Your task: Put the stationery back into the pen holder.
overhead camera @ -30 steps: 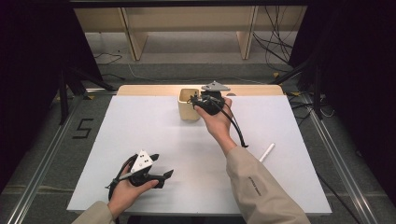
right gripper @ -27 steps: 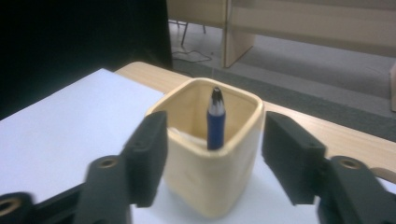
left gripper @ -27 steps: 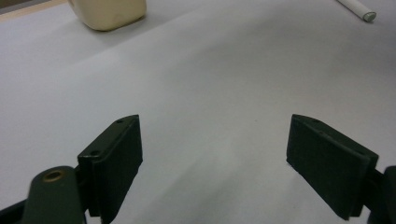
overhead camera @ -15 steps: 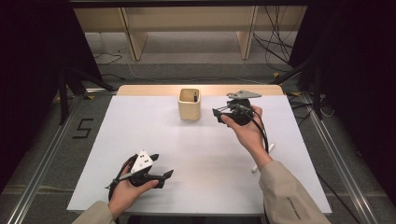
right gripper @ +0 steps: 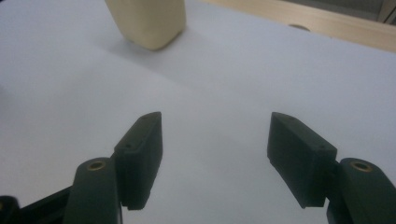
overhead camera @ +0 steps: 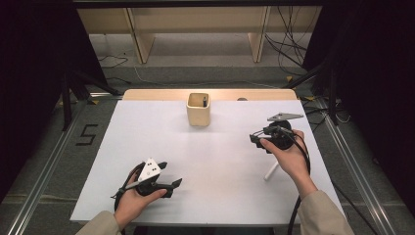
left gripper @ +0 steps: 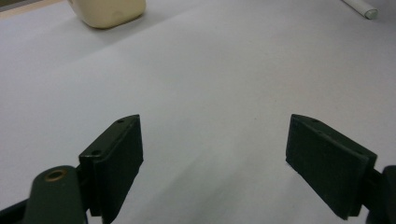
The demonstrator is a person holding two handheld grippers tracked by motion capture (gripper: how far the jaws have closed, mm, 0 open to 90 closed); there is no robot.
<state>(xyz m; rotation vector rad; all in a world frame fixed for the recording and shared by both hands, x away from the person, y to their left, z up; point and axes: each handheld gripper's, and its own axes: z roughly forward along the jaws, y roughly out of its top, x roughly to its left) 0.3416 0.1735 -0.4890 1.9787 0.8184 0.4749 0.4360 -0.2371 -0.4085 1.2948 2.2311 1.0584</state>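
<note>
Right gripper [overhead camera: 258,139] sits above the right half of the desk [overhead camera: 215,191], jaws spread, having just eased in slightly, nothing between them. White pen [overhead camera: 271,171] lies just below it near the right edge, partly hidden by the hand; likely next pickup. Beige cup [overhead camera: 198,110] stands mid back edge, 1 dark pen [overhead camera: 204,101] inside. Left gripper [overhead camera: 169,183] rests near the front edge, jaws spread, empty, apparently waiting. Cup's top is cut off in both gripper views.

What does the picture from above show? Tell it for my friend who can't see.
A person holds a black claw in each hand over a white table: the left claw near the front edge, the right claw further back, both open and empty. A cream cup with a dark pen stands at the back, and a white pen lies under the right hand.
</note>
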